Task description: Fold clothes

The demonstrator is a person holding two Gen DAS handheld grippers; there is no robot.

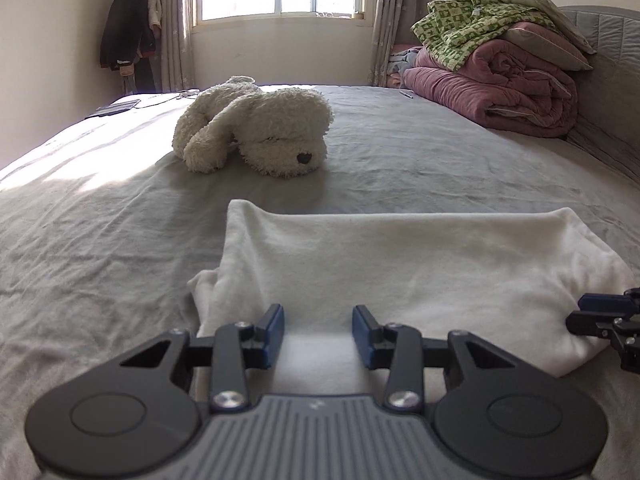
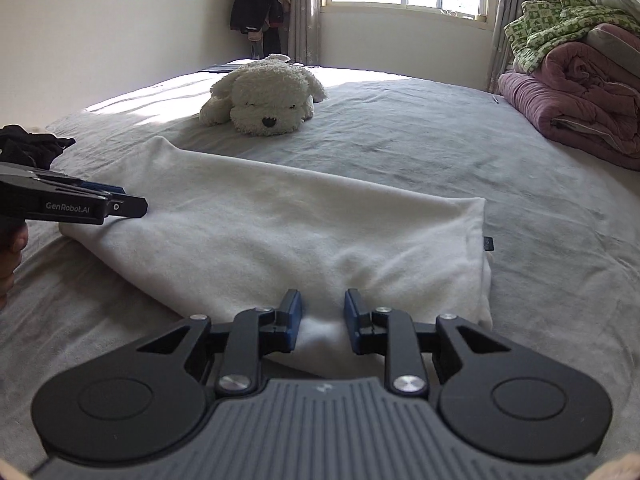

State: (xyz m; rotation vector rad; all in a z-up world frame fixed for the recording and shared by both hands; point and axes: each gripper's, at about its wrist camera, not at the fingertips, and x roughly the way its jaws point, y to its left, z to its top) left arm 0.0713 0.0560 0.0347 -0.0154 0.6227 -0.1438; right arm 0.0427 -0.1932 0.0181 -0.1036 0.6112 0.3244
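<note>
On the bed, left wrist view:
Garment: a white garment (image 1: 400, 264), already folded into a long band, lies flat on the grey sheet (image 1: 100, 240), its long axis running left to right across your view.
Left gripper: your left gripper (image 1: 318, 332) sits at the near edge of the band, toward its left end, fingers apart and holding nothing; white cloth shows in the gap between them.
Right gripper: its tip (image 1: 604, 316) enters from the right edge, at the band's right end; you cannot tell from here whether it is apart or together.
Around: a plush dog (image 1: 256, 128) lies beyond the far edge, well apart. Folded quilts (image 1: 500, 68) are stacked at the far right by the headboard.

On the bed, right wrist view:
Garment: the band (image 2: 280, 232) stretches away to the left; its right end, with a small dark tag (image 2: 488, 243), is just beside you.
Right gripper: your right gripper (image 2: 322, 316) rests at the near edge close to that end, fingers apart, cloth between them, not clamped.
Left gripper: it (image 2: 120, 200) comes in from the left, over the band's far end.
Judgement: each hand is nearest its own end, so a fold across the long axis looks ready.
In the way: nothing on the band; the dog is clear. A dark cloth (image 2: 32, 146) sits at the left edge.
</note>
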